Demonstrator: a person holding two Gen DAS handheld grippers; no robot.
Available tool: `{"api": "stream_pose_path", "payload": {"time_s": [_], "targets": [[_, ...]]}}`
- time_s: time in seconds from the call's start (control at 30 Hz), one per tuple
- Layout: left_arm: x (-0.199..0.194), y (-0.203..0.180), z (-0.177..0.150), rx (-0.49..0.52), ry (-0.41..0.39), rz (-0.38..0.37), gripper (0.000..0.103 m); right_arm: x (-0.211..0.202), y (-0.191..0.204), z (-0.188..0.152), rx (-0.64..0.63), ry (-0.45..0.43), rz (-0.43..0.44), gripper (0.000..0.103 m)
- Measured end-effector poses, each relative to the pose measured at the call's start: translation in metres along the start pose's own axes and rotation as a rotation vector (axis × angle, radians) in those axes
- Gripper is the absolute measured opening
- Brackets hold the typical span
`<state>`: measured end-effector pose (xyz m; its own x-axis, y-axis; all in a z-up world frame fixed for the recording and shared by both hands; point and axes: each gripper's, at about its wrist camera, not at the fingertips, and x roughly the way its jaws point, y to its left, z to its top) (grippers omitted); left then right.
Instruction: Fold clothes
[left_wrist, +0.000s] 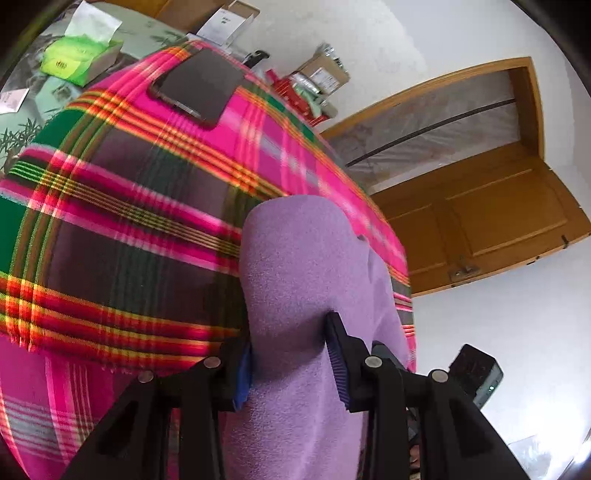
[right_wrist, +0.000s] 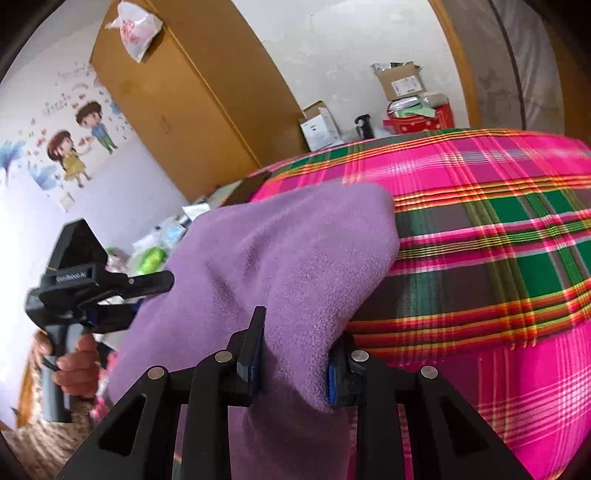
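— Over the plaid blanket (left_wrist: 122, 229), what's the biggest thing in play?

— After the blanket itself, the purple fleece garment (right_wrist: 280, 254). It hangs in the air above the near part of the blanket, stretched between the two tools, with its loose far end drooping ahead toward the plaid.

— And the tools?

— The right gripper (right_wrist: 293, 354) is clamped on a thick bunch of the fleece; both pads press into it. The left gripper (left_wrist: 290, 363) likewise pinches the fleece between its pads. In the right wrist view the left gripper sits off to the left, carried by a hand (right_wrist: 75, 360), with the cloth spanning across between the two.

— So how does the garment lie for the next move?

— Its held edge runs side to side between the grippers, and the body extends forward and away from both. I'd judge neither hand is nearer; they'd need to travel together to lay it flat on the blanket.

— Anything small in the way?

— A dark phone (left_wrist: 199, 83) lies on the far part of the blanket, well apart from the fleece.
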<state>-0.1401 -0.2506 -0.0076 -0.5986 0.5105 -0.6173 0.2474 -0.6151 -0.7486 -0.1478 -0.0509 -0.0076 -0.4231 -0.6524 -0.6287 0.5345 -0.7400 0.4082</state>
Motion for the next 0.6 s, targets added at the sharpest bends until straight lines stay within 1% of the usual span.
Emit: {"api": "stream_pose_path", "payload": {"time_s": [0.07,0.13,0.17,0.23,0.3,0.4,0.53,0.6], "targets": [[0.002,0.01,0.0,-0.018,-0.007,-0.004,0.041,0.005,-0.001,-0.001,-0.009,0.01,-0.015,0.029],[0.004,0.015,0.0,-0.027,-0.005,-0.009,0.043,0.008,-0.001,-0.001,-0.023,0.015,-0.029,0.033],[0.006,0.015,0.0,-0.024,-0.006,-0.005,0.047,0.009,-0.002,-0.002,-0.027,0.019,-0.037,0.036],[0.007,0.014,-0.002,-0.007,-0.014,0.023,0.053,0.01,-0.004,-0.004,-0.025,0.024,-0.051,0.039],[0.002,0.014,-0.006,0.016,-0.026,0.049,0.053,0.009,-0.006,-0.007,-0.014,0.025,-0.058,0.042],[-0.012,0.003,-0.015,0.069,-0.056,0.116,0.053,0.005,-0.006,-0.01,-0.017,0.022,-0.077,0.047],[-0.031,-0.014,-0.032,0.15,-0.12,0.228,0.051,-0.006,-0.003,-0.012,-0.021,0.02,-0.107,0.047],[-0.044,-0.018,-0.043,0.17,-0.158,0.246,0.05,-0.014,-0.002,-0.015,-0.019,0.013,-0.123,0.047]]}}
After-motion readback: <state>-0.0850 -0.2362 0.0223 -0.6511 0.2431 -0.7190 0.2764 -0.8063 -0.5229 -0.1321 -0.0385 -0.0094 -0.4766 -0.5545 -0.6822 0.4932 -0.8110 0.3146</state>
